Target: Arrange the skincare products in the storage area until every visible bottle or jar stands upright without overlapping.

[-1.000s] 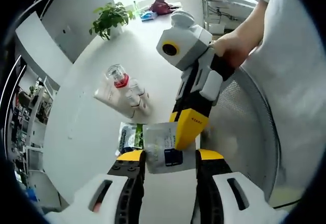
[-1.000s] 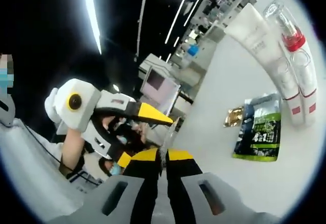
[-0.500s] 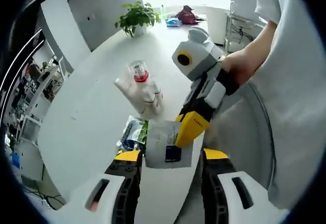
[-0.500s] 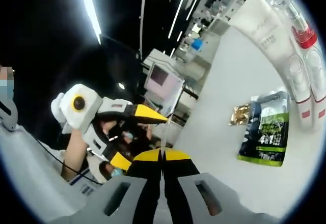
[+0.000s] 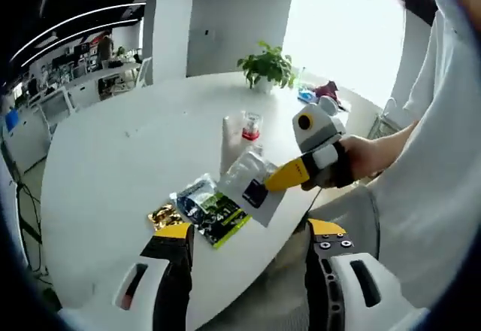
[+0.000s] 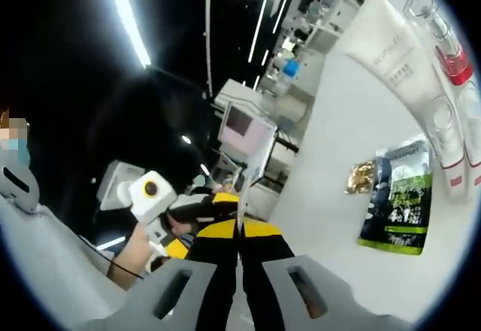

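Your right gripper [image 5: 289, 174] has its yellow jaws pressed together on the edge of a thin clear sachet with a dark label [image 5: 252, 186], holding it up off the round white table [image 5: 98, 180] – in its own view the jaws [image 6: 240, 235] meet with the sachet's thin edge rising between them. Your left gripper [image 5: 248, 235] is spread wide and holds nothing, with the sachet just ahead of its jaws. Beyond the sachet stand the white tube [image 5: 228, 141] and the clear bottle with a red collar [image 5: 250, 128], close together; the dark green-printed sachet [image 5: 211, 209] and a small gold packet [image 5: 161, 215] lie flat nearer your left gripper. Judging by this, you are placing the sachet – lower it onto bare table beside the green one, not across it, and keep well clear of the bottle so nothing tips
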